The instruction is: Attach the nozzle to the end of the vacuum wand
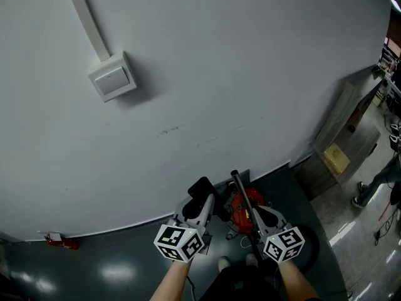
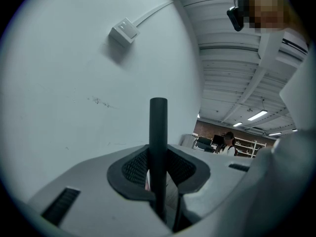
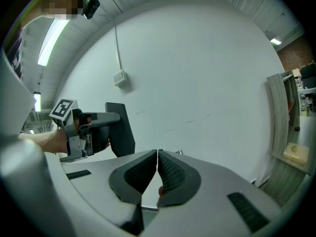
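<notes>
WAND AND NOZZLE, NOT YET JOINED: The nozzle (image 1: 202, 190), a flat black piece, is up in the air in front of the pale wall (image 1: 219, 74). I have it pinched across its thin sides in the left gripper (image 2: 158, 157), whose pads sit against it on both sides. It looks to me like rigid moulded plastic: light, stiff and smooth enough to twist in the pads if I push it on crooked. I would keep this hold on the flat faces and leave its socket end free.

Just beside it the vacuum wand (image 1: 241, 193), a slim dark tube, rises with its open end near the nozzle but apart from it. I judge it stiff yet free to swing, so it wants bracing close below that end.

The right gripper (image 3: 157, 154) is next to the wand with its jaws closed tip to tip on nothing; they must open before they can take the tube.

Below stand the red vacuum body (image 1: 255, 200) and the dark floor (image 1: 113, 262).
</notes>
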A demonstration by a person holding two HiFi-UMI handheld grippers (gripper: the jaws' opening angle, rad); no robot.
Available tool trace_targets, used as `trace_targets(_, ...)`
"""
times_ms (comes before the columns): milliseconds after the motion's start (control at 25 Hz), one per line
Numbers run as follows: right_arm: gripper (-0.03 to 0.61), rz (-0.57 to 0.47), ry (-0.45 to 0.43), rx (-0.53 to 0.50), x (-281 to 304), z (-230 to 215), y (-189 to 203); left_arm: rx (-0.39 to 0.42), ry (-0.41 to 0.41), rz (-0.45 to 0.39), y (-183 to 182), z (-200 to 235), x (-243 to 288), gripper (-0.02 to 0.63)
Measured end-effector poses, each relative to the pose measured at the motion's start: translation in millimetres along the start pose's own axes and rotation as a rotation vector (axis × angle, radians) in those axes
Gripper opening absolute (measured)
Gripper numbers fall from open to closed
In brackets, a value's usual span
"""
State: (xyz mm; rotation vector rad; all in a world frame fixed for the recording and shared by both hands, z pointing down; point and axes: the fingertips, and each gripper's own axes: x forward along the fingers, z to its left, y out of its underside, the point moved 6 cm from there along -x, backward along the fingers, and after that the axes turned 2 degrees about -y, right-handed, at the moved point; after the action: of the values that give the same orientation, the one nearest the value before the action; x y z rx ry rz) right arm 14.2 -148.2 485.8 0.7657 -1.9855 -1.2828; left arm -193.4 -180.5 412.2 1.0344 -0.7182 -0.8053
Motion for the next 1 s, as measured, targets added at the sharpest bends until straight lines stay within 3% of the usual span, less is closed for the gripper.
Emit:
trace_targets(320, 0.026, 0.064, -0.025, -0.064, 34.9, -26.7, 6.1, 0.012, -0.051, -0.007, -2.2, 8.6, 18.4, 0.086)
trace_targets(520, 0.089, 0.134, -0.029, -0.134, 65.0, -43.9, 23.3, 0.012, -0.064, 0.003, 4.3, 12.3, 29.0, 0.086)
trace_targets(1000, 0.167, 0.222, -0.018, -0.221, 138.4, -82.5, 68.6, -0.008, -0.135, 0.042, 31.1, 45.6, 33.0, 0.086)
